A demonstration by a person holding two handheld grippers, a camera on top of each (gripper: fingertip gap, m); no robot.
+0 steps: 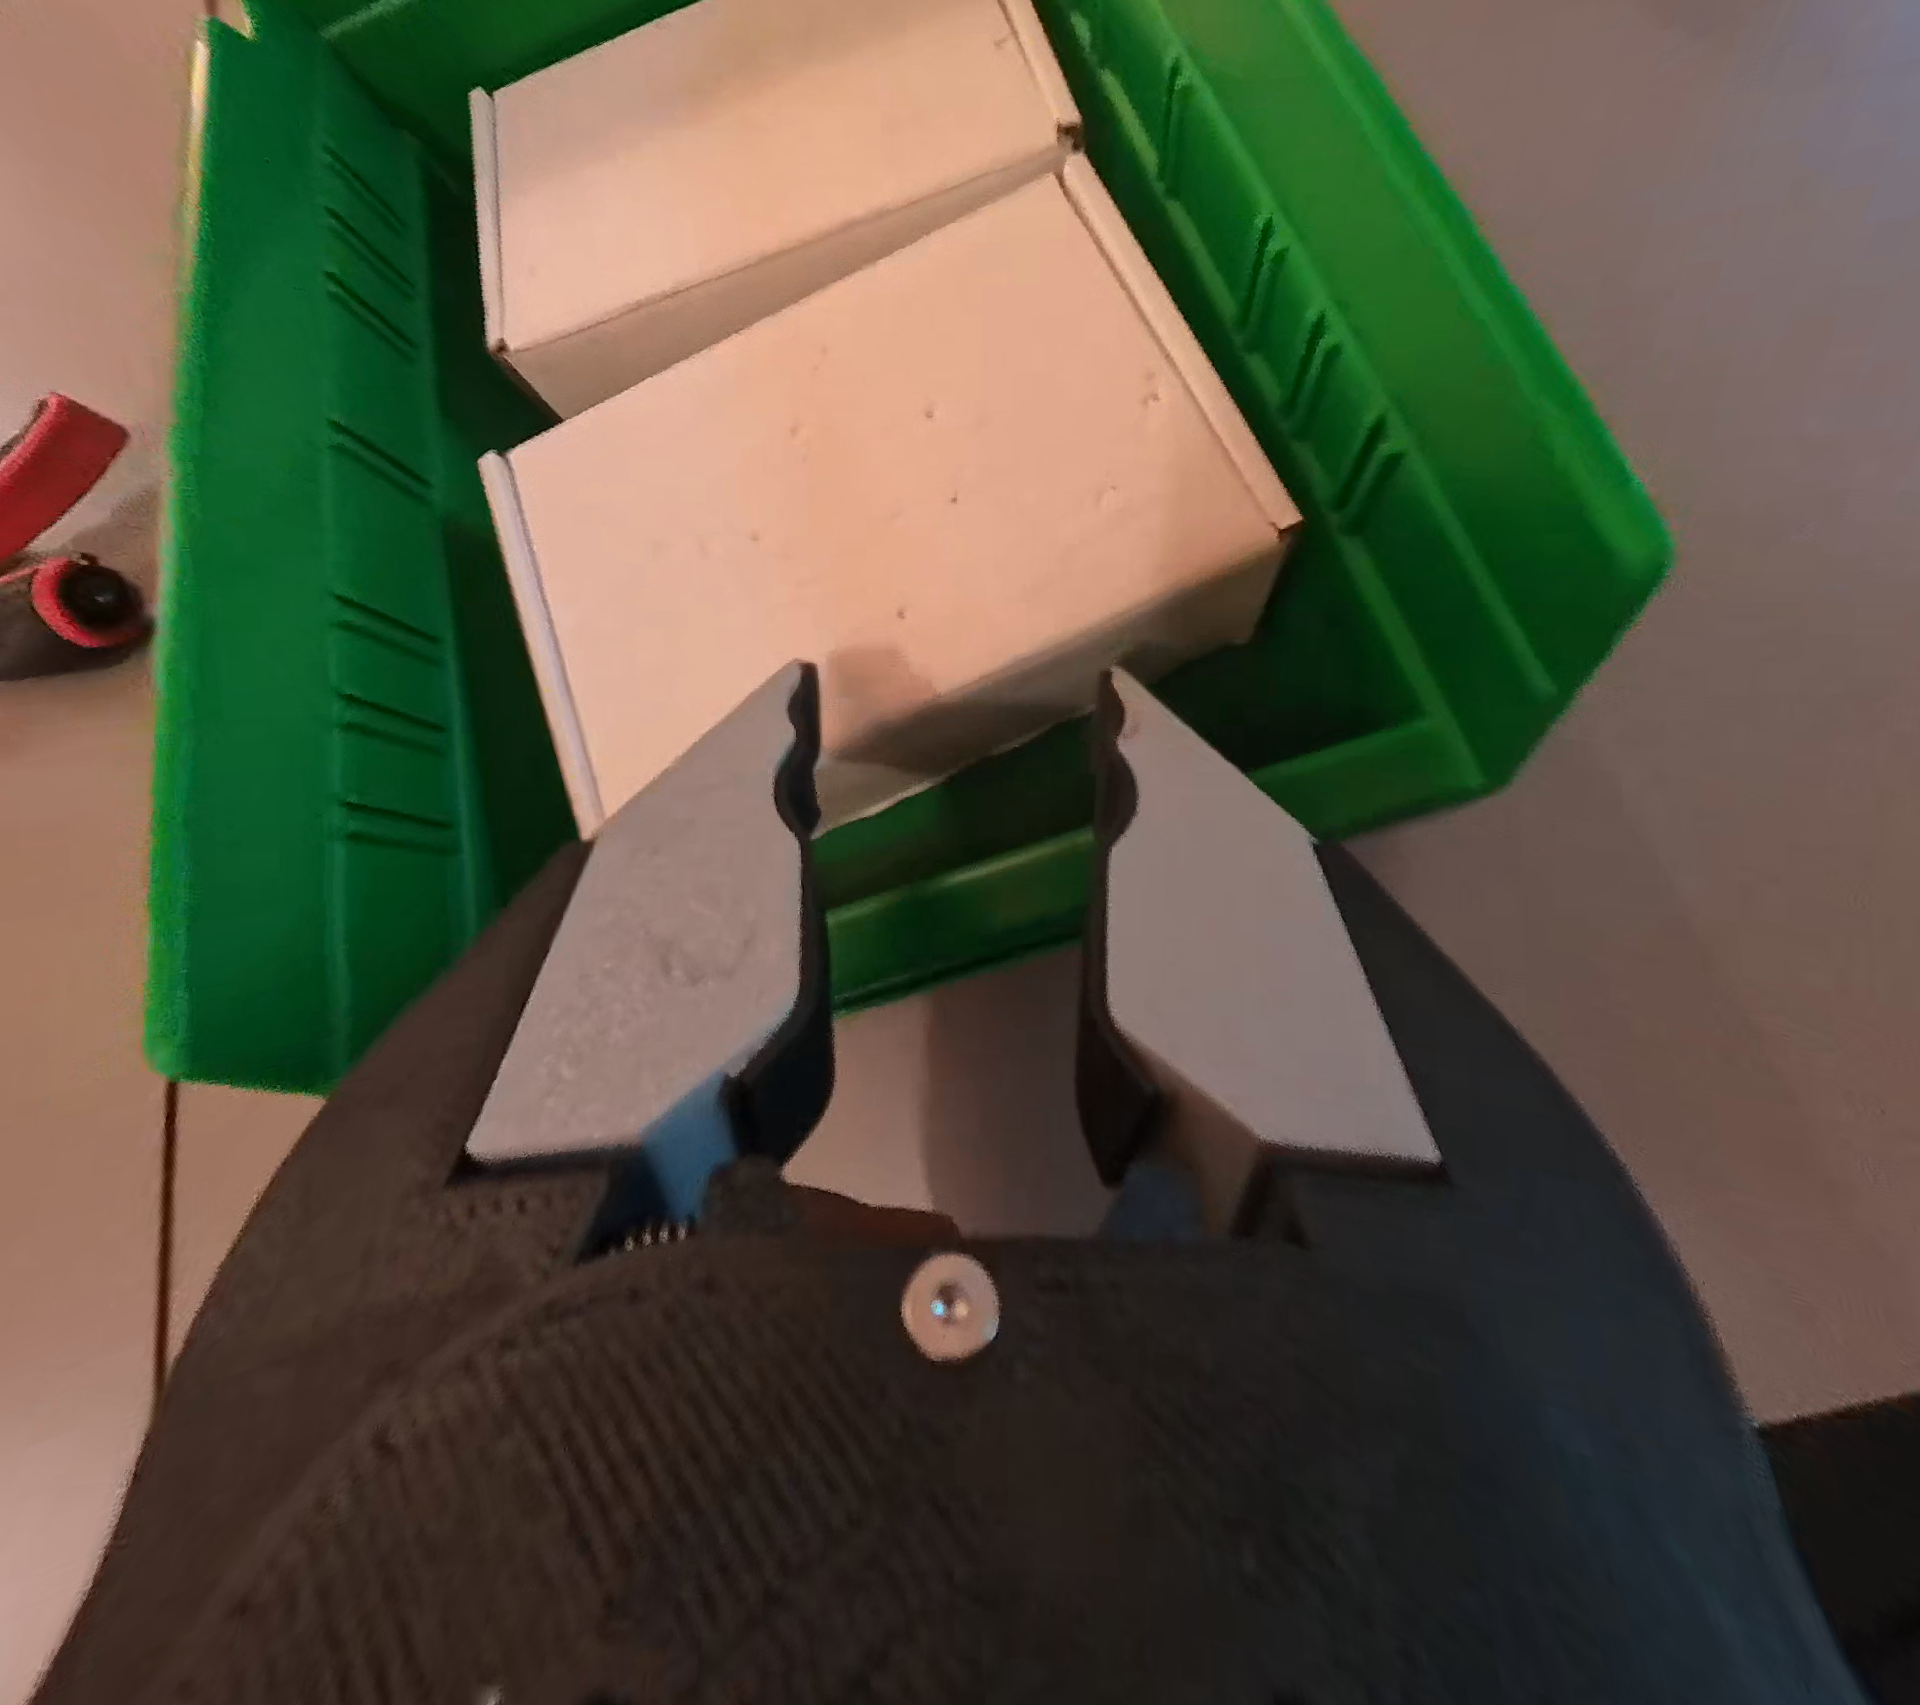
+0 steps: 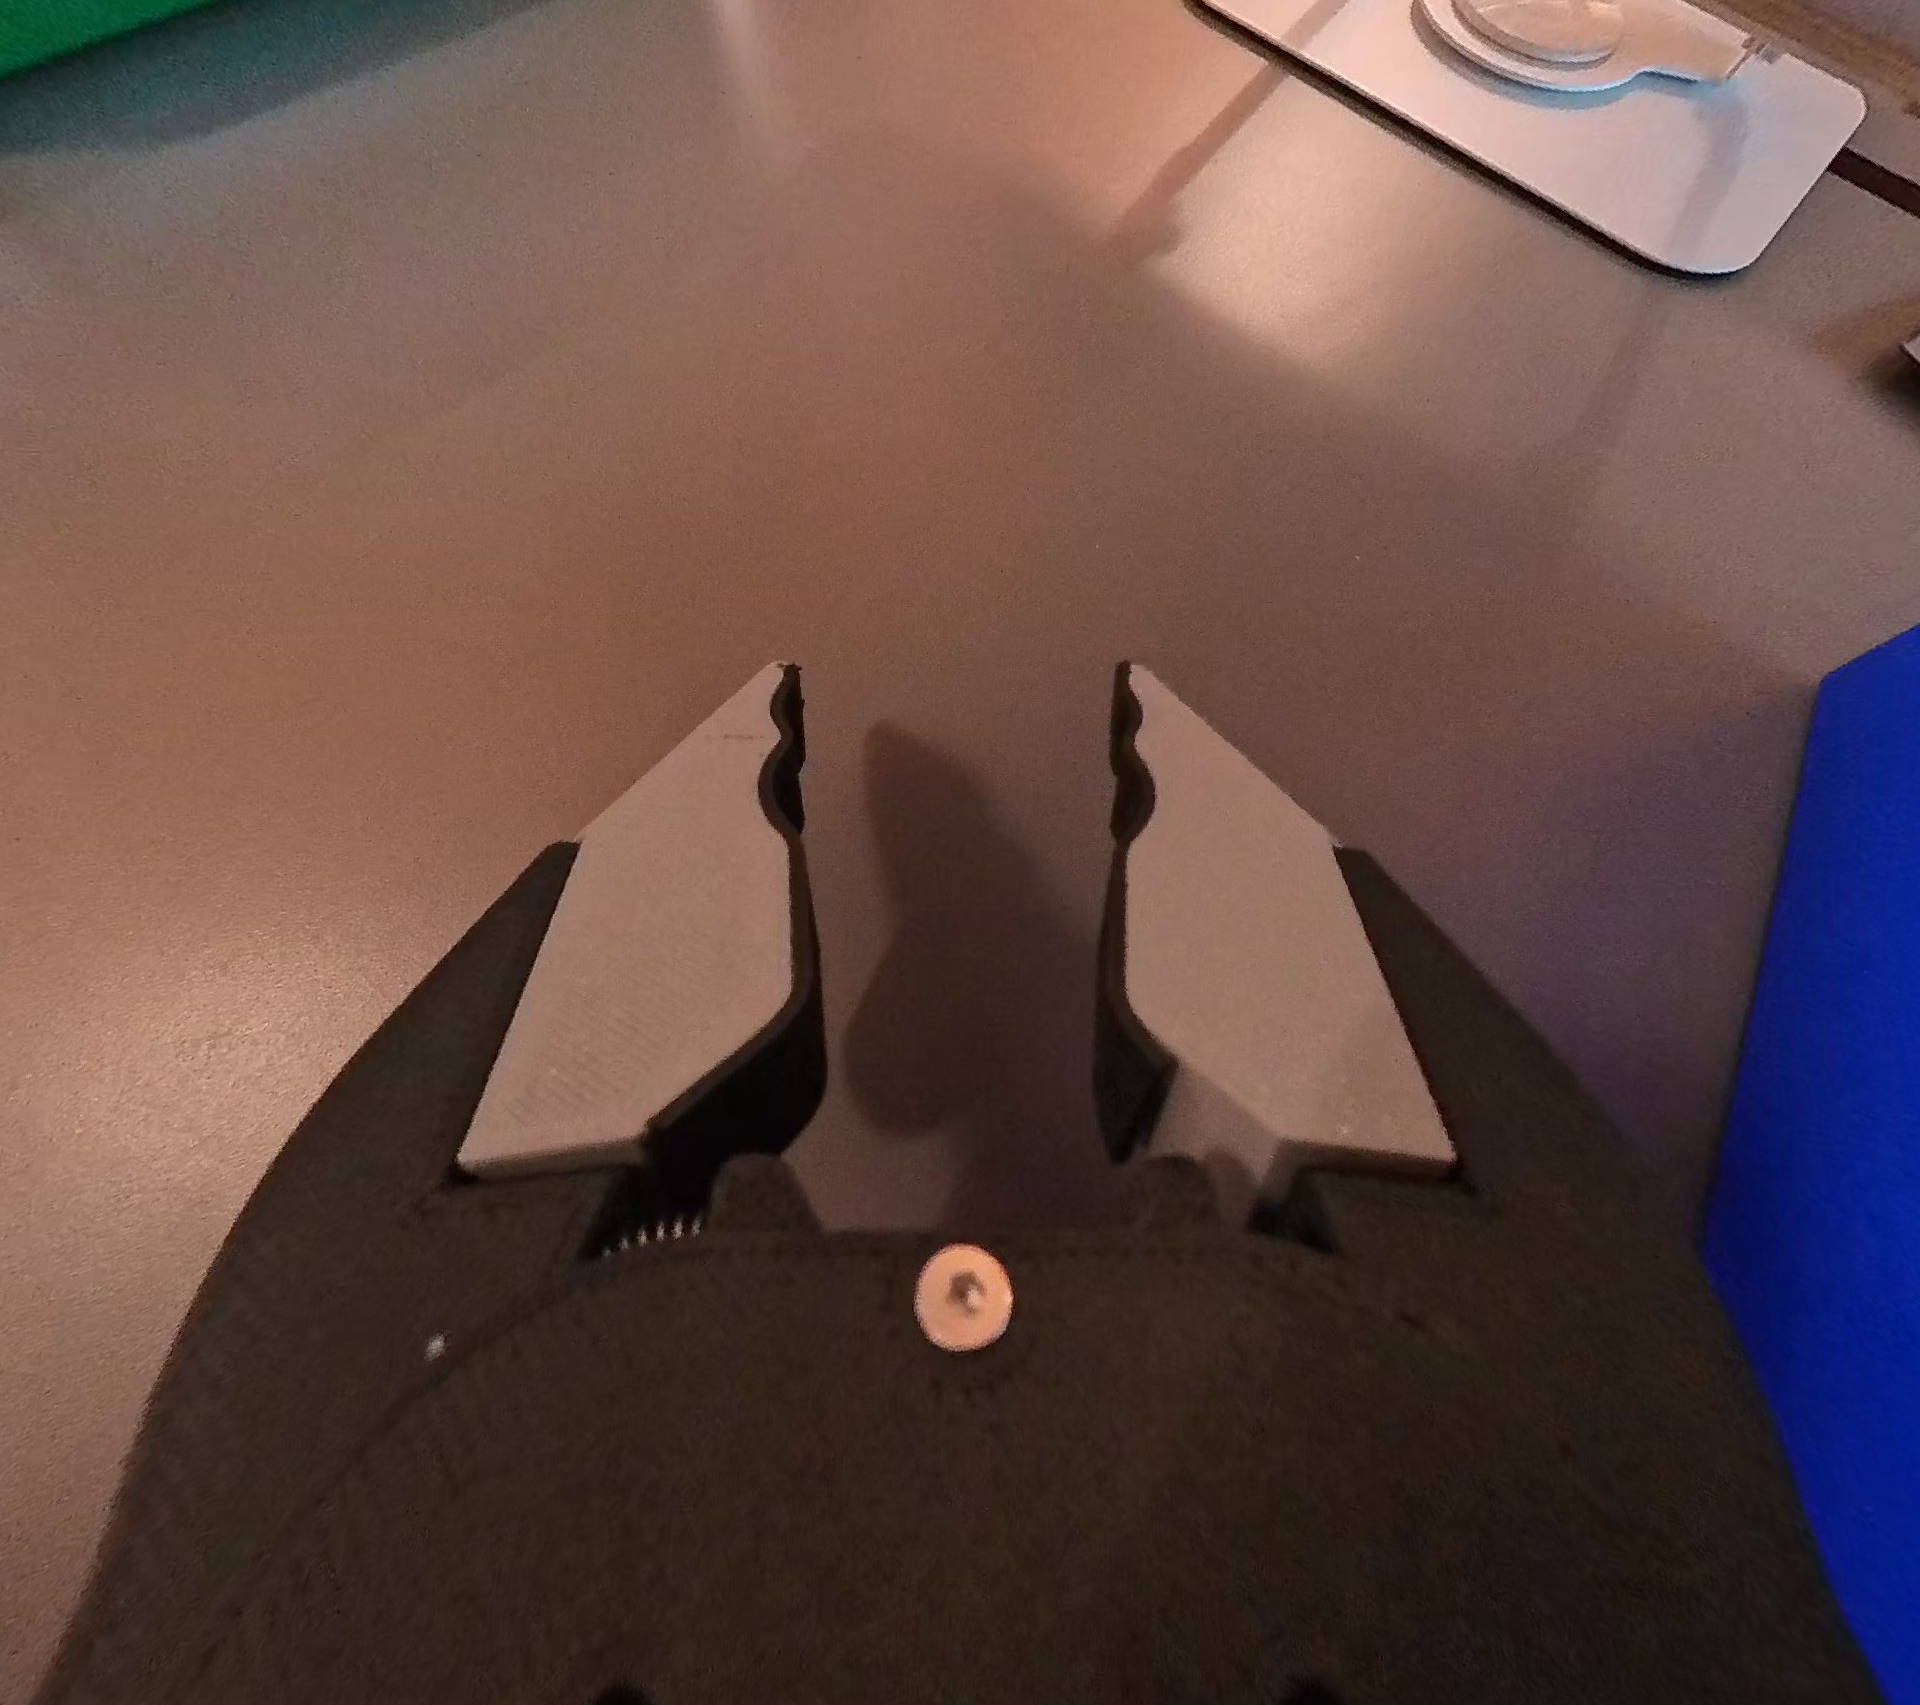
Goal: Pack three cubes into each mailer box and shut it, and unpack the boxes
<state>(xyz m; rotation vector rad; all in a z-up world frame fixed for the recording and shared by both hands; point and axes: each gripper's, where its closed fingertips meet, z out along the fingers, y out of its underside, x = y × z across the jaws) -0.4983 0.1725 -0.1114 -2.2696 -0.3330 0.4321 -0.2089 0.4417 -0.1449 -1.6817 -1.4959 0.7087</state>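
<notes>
**Both grippers spread, nothing held**

Nearest, the left gripper [image 1: 956,689] hangs with jaws apart over the near mailer box [image 1: 883,502]. That closed box and the far mailer box [image 1: 758,138] lie side by side in the green bin [image 1: 301,616], long axes running across it. Blur softens the bin's edges. A red-and-black object [image 1: 62,533] is cut off at left. The right gripper [image 2: 956,684], also spread, hovers over the bare table [image 2: 727,408]; a blue object [image 2: 1849,1084] and silver stand base [image 2: 1538,97] lie beyond.

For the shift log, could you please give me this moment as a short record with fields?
Left gripper: left gripper open, holding nothing, over the near mailer box
Right gripper: right gripper open, empty, above the bare table
Green bin: green bin holds two white boxes
Near mailer box: near mailer box shut
Far mailer box: far mailer box shut
Cubes: none visible
Other: grey stand base, blue object at right edge
</notes>
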